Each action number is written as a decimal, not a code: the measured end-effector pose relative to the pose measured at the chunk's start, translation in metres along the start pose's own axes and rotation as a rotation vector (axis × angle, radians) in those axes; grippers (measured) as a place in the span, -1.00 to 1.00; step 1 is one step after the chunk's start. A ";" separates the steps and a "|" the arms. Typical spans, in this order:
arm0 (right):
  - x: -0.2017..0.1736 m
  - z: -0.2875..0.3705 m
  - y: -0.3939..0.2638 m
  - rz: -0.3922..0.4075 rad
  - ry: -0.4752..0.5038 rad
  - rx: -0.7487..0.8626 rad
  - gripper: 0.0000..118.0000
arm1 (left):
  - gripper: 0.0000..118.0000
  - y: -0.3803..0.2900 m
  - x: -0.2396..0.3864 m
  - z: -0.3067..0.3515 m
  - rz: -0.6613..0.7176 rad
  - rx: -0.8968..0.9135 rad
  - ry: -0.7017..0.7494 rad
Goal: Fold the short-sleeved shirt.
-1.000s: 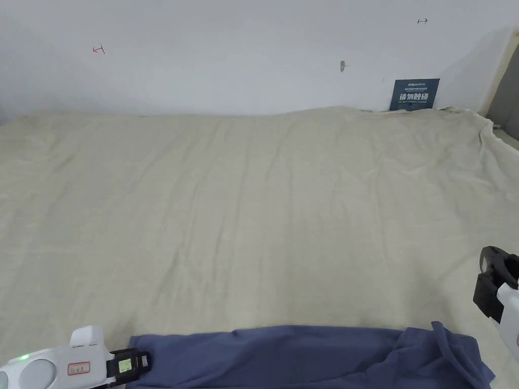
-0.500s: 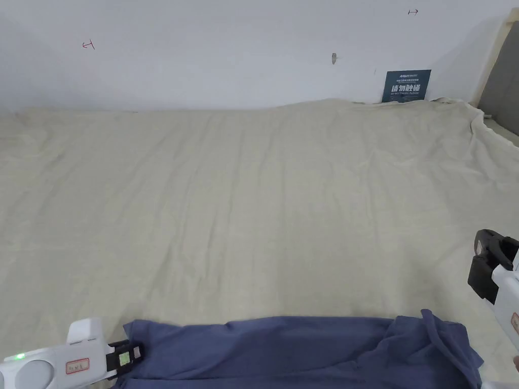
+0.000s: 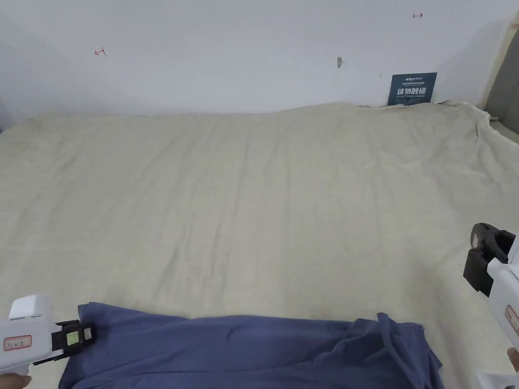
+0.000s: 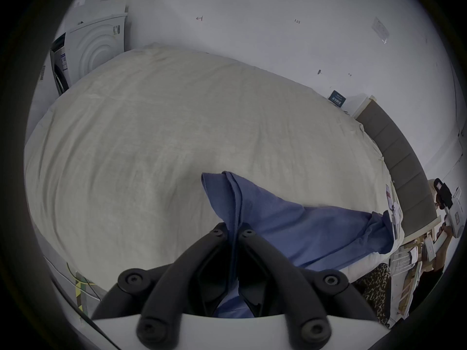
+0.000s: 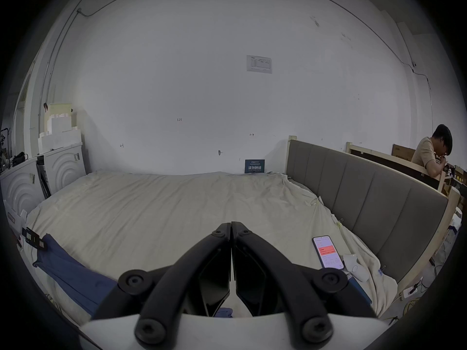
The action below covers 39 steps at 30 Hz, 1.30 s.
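One wide bed [image 3: 263, 202], covered by a cream sheet, served as the landmark, and everything else sat on or beside it. Its grey padded headboard [image 5: 366, 194] ran along the bed's right side, and white appliances [image 5: 63, 168] stood off its left side. A person [image 5: 432, 151] sat beyond the headboard, well apart from the bed.

The blue short-sleeved shirt [image 3: 243, 349] lay stretched in a long band along the bed's near edge, bunched into folds at its right end. The left gripper [image 4: 233, 231] pinched the shirt's left end, both jaws pressed on a gathered fold of the cloth, at the bed's near left corner. The right gripper [image 5: 231, 226] hovered above the bed's near right part, apart from the shirt, with its jaws drawn together on nothing.

A phone [image 5: 328, 252] with a lit screen lay flat on the sheet near the headboard, and a small white device [image 5: 356, 267] rested just beside it. No container was on the bed.
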State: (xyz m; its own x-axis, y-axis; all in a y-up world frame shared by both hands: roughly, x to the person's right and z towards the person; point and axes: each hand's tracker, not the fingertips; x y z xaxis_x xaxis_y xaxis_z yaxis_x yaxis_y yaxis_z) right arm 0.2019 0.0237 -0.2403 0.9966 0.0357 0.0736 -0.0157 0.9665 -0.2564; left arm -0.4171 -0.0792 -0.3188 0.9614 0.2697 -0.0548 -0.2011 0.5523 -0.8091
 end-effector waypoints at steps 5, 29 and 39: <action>0.001 0.003 -0.002 -0.007 0.018 0.005 -1.00 | -0.95 0.005 0.048 0.010 -0.020 -0.037 -0.008; 0.036 0.036 -0.009 -0.017 -0.001 0.005 -1.00 | -0.86 -0.055 0.300 -0.156 -0.228 -0.298 -0.176; 0.047 0.037 -0.013 -0.028 -0.012 -0.003 -1.00 | 0.61 -0.057 0.311 -0.135 -0.166 -0.210 -0.181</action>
State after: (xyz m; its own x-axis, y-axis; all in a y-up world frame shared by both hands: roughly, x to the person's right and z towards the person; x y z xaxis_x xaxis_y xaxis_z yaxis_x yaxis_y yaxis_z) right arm 0.2462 0.0226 -0.1975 0.9956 0.0120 0.0924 0.0122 0.9664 -0.2567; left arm -0.0816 -0.1334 -0.3684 0.9248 0.3362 0.1778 0.0170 0.4306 -0.9024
